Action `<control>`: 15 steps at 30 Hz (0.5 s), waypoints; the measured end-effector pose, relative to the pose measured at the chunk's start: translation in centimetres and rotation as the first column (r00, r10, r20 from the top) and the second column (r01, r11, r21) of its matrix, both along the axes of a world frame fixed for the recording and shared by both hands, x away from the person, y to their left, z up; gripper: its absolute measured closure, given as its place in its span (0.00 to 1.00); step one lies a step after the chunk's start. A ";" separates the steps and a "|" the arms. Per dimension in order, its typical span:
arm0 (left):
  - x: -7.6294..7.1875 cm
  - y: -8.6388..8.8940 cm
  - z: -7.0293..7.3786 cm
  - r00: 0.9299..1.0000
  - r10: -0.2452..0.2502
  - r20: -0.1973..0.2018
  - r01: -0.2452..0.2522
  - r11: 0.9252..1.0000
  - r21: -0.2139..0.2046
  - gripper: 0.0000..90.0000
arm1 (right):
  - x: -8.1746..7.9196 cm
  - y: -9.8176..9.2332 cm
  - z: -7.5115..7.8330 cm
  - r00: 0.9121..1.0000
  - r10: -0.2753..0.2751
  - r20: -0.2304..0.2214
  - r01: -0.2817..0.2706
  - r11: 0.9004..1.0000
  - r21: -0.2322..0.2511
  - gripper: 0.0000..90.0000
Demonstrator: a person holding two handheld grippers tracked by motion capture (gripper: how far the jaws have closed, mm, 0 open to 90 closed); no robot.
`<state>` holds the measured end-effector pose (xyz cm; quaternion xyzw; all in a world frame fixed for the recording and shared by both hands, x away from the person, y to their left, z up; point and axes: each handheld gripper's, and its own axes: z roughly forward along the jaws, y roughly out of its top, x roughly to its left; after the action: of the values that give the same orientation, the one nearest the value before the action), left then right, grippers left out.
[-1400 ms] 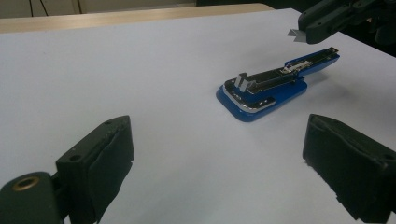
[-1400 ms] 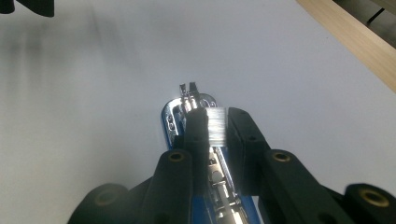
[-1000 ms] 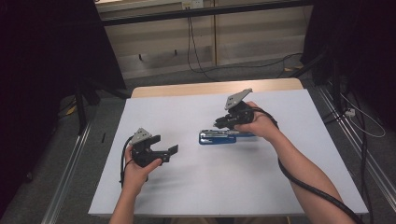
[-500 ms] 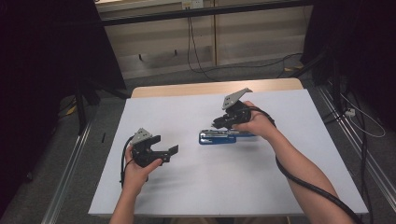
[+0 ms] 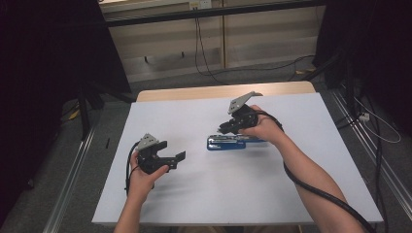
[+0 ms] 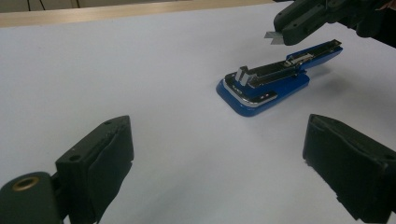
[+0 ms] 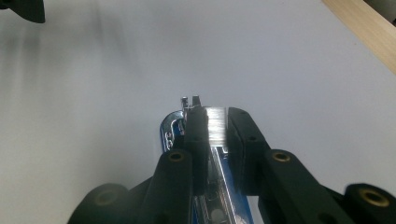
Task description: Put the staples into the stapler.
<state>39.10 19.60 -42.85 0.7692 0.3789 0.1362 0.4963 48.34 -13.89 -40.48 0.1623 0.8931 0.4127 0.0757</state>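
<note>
A blue stapler [image 5: 233, 141] lies opened flat on the white table top [image 5: 301, 160], its metal staple channel [image 6: 275, 72] facing up. My right gripper [image 5: 222, 130] hovers just over the stapler's rear half and is shut on a short silvery strip of staples [image 7: 215, 123]. That strip also sticks out of the right gripper's tips [image 6: 273, 37] in the left gripper view. Under those jaws the stapler's chrome nose [image 7: 173, 133] shows. My left gripper [image 5: 177, 158] rests at the table's left, open and holding nothing, pointing toward the stapler [image 6: 261, 88].
A bare wooden strip [image 5: 218, 92] runs along the table's far edge. A black cable [image 5: 311, 187] trails along the right forearm. Metal rails [image 5: 73, 170] flank the table on the floor, and loose cables [image 5: 374, 121] lie to the right.
</note>
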 end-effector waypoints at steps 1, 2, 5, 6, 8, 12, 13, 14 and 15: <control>0.0 0.0 0.0 1.000 0.000 0.000 0.000 1.000 0.000 0.10 | 0.0 0.1 0.0 1.000 0.006 0.000 -0.006 1.000 -0.001 0.88; 0.0 0.0 0.0 1.000 0.000 0.000 0.000 1.000 -0.002 0.10 | 0.0 0.1 0.0 1.000 0.006 0.001 -0.006 1.000 -0.004 0.88; 0.0 0.0 0.0 1.000 0.002 -0.001 -0.002 1.000 0.000 0.10 | 0.1 0.3 0.0 1.000 0.014 0.002 -0.014 1.000 -0.005 0.88; 0.0 0.0 0.0 1.000 0.001 -0.001 -0.001 1.000 -0.001 0.10 | 0.1 0.3 -0.1 1.000 0.015 0.002 -0.015 1.000 -0.006 0.88; 0.0 0.0 0.0 1.000 -0.001 0.001 0.001 1.000 0.000 0.10 | 0.1 0.4 -0.2 1.000 0.024 0.000 -0.024 1.000 -0.006 0.88; 0.0 0.0 0.0 1.000 0.000 0.000 0.000 1.000 0.000 0.10 | 0.2 0.7 -0.4 0.999 0.035 0.002 -0.035 0.999 -0.018 0.88; 0.0 0.0 0.0 1.000 0.002 -0.002 -0.002 1.000 -0.002 0.10 | 0.2 0.8 -0.5 0.999 0.037 0.002 -0.037 0.999 -0.019 0.88; 0.0 0.0 -0.1 1.000 0.002 -0.001 -0.002 1.000 -0.003 0.10 | 0.2 0.8 -0.6 0.999 0.041 0.002 -0.041 0.999 -0.018 0.88; 0.0 0.0 -0.1 1.000 0.004 -0.003 -0.004 1.000 -0.004 0.10 | 0.2 0.9 -0.6 0.999 0.041 0.001 -0.041 0.999 -0.021 0.88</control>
<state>39.13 19.58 -42.94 0.7677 0.3813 0.1355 0.4969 48.54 -13.04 -41.08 0.1428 0.9004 0.4050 0.0696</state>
